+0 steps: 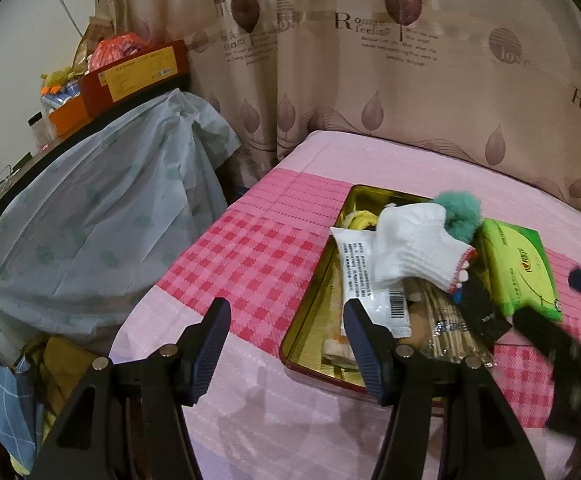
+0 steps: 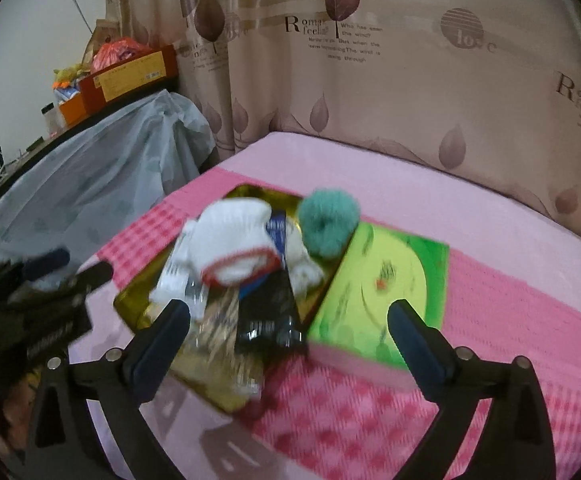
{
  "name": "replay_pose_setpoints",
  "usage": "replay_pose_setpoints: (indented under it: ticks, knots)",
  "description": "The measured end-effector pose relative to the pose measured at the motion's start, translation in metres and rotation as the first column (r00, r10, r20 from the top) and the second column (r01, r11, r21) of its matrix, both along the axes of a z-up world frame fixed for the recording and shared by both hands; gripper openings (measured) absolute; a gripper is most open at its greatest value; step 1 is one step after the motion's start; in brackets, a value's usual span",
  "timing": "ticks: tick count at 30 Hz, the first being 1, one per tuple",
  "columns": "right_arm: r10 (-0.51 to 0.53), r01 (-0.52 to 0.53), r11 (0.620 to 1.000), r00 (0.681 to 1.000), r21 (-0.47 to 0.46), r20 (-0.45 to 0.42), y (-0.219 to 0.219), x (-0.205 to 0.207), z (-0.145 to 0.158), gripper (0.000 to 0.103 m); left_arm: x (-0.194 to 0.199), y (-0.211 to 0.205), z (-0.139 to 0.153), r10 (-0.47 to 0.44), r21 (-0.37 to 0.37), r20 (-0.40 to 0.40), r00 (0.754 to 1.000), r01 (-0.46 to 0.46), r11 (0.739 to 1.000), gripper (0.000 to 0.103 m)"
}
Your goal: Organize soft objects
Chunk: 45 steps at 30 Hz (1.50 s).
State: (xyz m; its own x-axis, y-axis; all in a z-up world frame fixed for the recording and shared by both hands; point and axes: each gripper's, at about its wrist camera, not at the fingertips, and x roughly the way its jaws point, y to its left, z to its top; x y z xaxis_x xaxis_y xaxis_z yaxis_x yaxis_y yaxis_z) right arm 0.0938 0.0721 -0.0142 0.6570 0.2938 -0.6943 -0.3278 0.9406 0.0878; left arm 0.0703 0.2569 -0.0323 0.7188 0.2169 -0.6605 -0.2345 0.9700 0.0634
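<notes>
A gold tin [image 1: 310,320] [image 2: 128,300] lies on the pink checked bed. On its heap of packets rests a white knit glove [image 1: 410,248] [image 2: 234,240] with a red cuff. A teal fluffy ball [image 1: 460,216] [image 2: 328,224] sits at the tin's far right edge, beside a green tissue pack [image 1: 522,268] [image 2: 386,292]. My left gripper [image 1: 290,348] is open at the tin's near left corner, holding nothing. My right gripper [image 2: 288,320] is open wide, above the near end of the tin and the tissue pack, its pads touching nothing. The right wrist view is blurred.
A white barcoded packet [image 1: 362,276], a black packet [image 2: 266,312] and a pack of sticks [image 1: 446,320] fill the tin. A pale plastic sheet [image 1: 102,208] drapes furniture at left, with boxes [image 1: 130,80] on top. A curtain [image 1: 370,80] hangs behind the bed.
</notes>
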Motion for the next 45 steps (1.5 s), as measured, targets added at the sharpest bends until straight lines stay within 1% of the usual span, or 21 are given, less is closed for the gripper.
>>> replay_pose_setpoints:
  ticks: [6, 9, 13, 27, 45]
  knots:
    - [-0.041, 0.041, 0.999, 0.999, -0.014, -0.006, -0.007, -0.029, -0.006, 0.102, -0.003, -0.010, 0.003, -0.028, 0.012, 0.020, 0.999, 0.028, 1.000, 0.060]
    - [-0.050, 0.050, 0.998, 0.999, -0.027, -0.005, -0.009, -0.036, -0.008, 0.102, -0.003, -0.013, 0.002, -0.041, 0.015, 0.017, 0.999, 0.041, 0.999, 0.060]
    - [-0.058, 0.058, 0.998, 0.998, -0.017, -0.009, -0.011, -0.042, -0.011, 0.102, -0.004, -0.015, 0.002, -0.048, 0.022, 0.019, 0.999, 0.047, 0.999, 0.060]
    - [-0.038, 0.037, 0.999, 0.998, -0.027, -0.042, -0.004, -0.040, -0.020, 0.102, -0.002, -0.017, -0.002, -0.052, 0.023, 0.012, 0.999, 0.052, 0.998, 0.060]
    - [-0.037, 0.036, 0.999, 0.998, -0.030, -0.043, -0.002, -0.041, -0.020, 0.102, -0.002, -0.016, -0.002, -0.054, 0.022, 0.011, 0.998, 0.054, 0.998, 0.060]
